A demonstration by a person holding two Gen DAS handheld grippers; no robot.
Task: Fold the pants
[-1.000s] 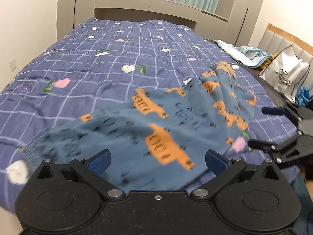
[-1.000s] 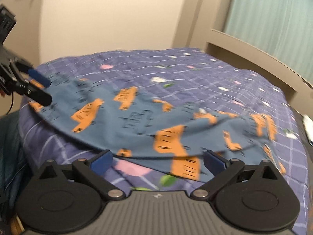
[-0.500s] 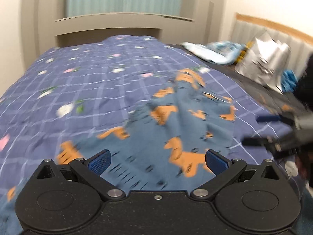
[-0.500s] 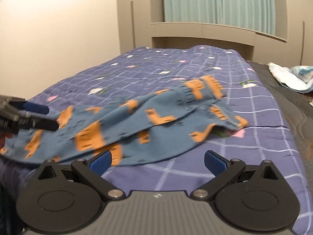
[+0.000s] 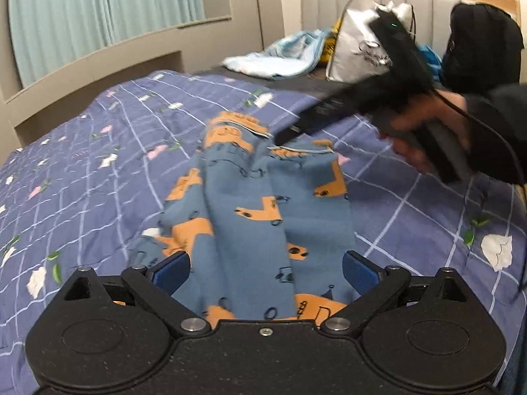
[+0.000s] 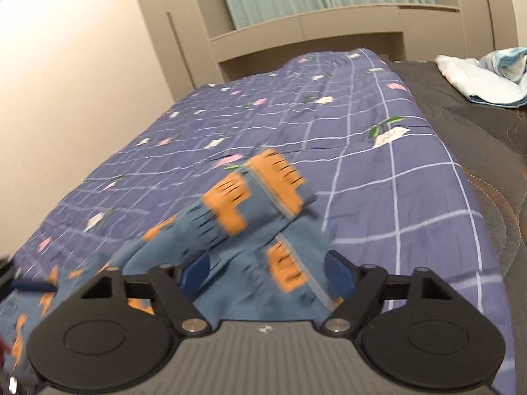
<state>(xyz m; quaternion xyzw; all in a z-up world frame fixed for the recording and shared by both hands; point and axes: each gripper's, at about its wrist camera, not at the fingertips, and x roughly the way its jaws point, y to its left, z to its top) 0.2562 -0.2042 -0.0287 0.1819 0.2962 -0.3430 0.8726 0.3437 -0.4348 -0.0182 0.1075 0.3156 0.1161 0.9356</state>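
Blue pants with orange car prints (image 5: pixel 273 197) lie lengthwise on a purple checked quilt (image 5: pixel 98 171). My left gripper (image 5: pixel 266 270) hovers open over their near end, with cloth below its blue pads and none pinched. A hand (image 5: pixel 425 131) holds my right gripper (image 5: pixel 285 136) at the far leg ends. In the right wrist view the right gripper (image 6: pixel 267 271) has the bunched leg ends of the pants (image 6: pixel 230 214) between its jaws. The jaws are closing and the pads are still apart from the cloth. A pad of the left gripper (image 6: pixel 31 285) shows at the left edge.
A light blue cloth (image 5: pixel 276 56), a silver bag (image 5: pixel 359 49) and a black bag (image 5: pixel 481 42) sit by the padded headboard (image 5: pixel 395 0). A dark bare strip of mattress (image 6: pixel 477 138) runs along the quilt's right side. A cream wall (image 6: pixel 66 98) borders the left.
Both views have swung round, so the pants now run straight ahead of each gripper. The right gripper has come to the leg ends and its jaws have narrowed. The left jaws stayed wide.
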